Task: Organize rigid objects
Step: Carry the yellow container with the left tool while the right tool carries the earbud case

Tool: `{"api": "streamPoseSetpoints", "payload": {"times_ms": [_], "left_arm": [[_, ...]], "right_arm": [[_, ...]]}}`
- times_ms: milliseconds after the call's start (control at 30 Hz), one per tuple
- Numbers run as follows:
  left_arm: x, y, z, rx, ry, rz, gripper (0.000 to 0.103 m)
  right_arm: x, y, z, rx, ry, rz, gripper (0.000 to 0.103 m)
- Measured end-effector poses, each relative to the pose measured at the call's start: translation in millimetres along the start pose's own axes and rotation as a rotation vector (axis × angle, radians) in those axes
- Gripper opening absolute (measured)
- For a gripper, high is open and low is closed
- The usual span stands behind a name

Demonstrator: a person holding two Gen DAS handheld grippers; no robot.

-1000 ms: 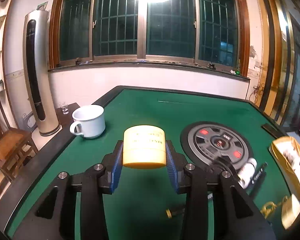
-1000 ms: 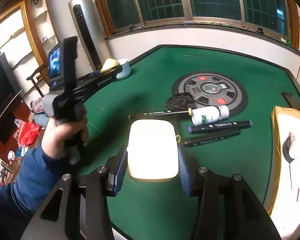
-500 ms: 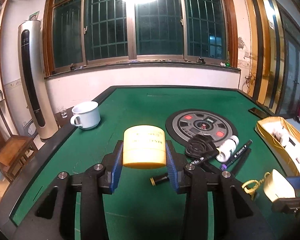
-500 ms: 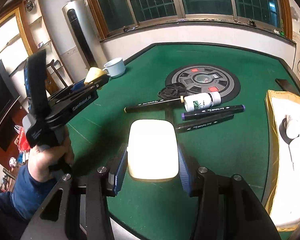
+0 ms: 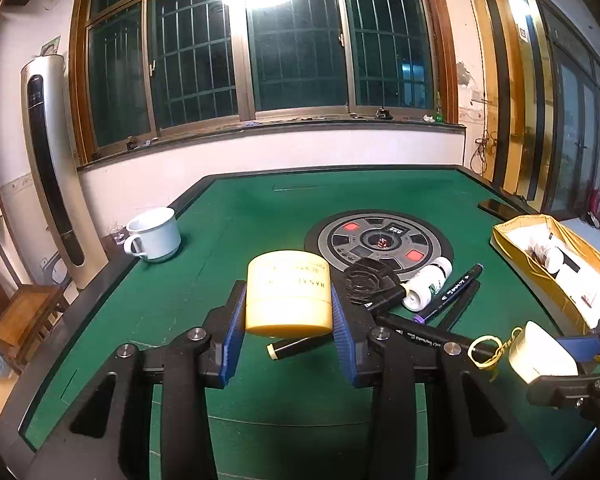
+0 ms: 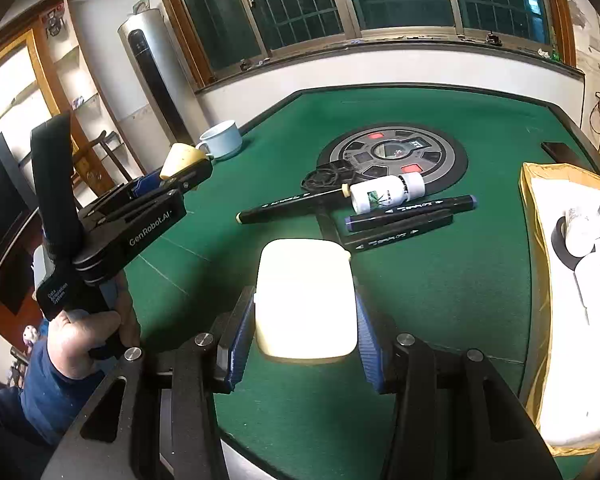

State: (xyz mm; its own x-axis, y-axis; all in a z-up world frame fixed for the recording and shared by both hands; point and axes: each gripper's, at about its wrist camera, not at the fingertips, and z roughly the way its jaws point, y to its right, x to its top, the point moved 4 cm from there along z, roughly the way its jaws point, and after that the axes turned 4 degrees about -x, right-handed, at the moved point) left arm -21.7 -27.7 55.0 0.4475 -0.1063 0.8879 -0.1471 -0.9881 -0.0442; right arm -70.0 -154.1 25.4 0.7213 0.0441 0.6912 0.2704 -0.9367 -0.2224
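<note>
Holding a yellow jar (image 5: 288,294) above the counter (image 5: 235,232), the left gripper (image 5: 287,320) has its jaws clamped on the jar's sides. The right gripper (image 6: 304,320) likewise pinches a pale case (image 6: 306,300). Either smooth item might slip if tilted while crossing the markers (image 6: 410,208) toward the box (image 6: 536,216).

Black left gripper (image 5: 287,334) with blue pads, silver screws, blue sleeve (image 6: 39,392)

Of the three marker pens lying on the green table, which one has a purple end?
The middle marker, lying beside the white bottle. Its ends are purple; the cream-tipped marker and the nearest black marker show none.
</note>
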Motion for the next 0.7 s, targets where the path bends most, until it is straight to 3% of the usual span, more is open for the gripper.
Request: {"api": "streamPoseSetpoints", "payload": {"times_ms": [700], "left_arm": [[5.6,25.2,-5.9,-0.006,0.001,0.061,0.038]], "right_arm": [[11.6,28.6,-22.2,0.018,0.063,0.051,0.042]]}}
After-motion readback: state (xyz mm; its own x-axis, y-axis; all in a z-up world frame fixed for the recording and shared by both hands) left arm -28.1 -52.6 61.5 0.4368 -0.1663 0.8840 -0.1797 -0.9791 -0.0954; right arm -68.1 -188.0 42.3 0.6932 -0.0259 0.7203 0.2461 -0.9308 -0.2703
